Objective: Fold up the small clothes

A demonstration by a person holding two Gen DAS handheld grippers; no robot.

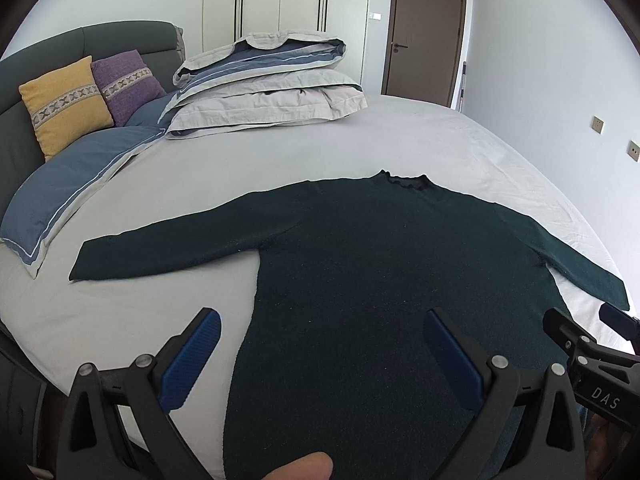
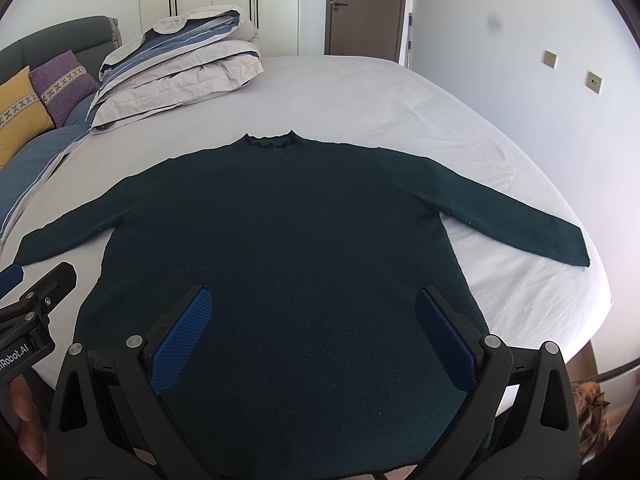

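Left wrist view: the dark green sweater point(image 1: 360, 280) is laid flat on the grey bed sheet point(image 1: 400, 140), collar away from the camera, both sleeves spread outward. The left gripper point(image 1: 322, 354) is held above the sweater's lower left part with its jaws wide apart and nothing between them; one blue pad is seen over bare sheet, the other over the fabric. A folded duvet point(image 1: 268, 88) is stacked at the far side of the bed, well apart from the sweater. A blue pillow point(image 1: 72, 184) lies near the left sleeve end. A yellow cushion point(image 1: 64, 104) and a purple cushion point(image 1: 126, 86) are propped against the headboard point(image 1: 80, 40). The sheet beyond the collar is bare.

Right wrist view: the right gripper point(image 2: 314, 330) is held over the sweater's point(image 2: 280, 240) lower body, jaws wide apart and empty. The right sleeve end is seen close to the bed's right edge point(image 2: 600, 280). Part of the left gripper point(image 2: 36, 300) is visible at the left margin.
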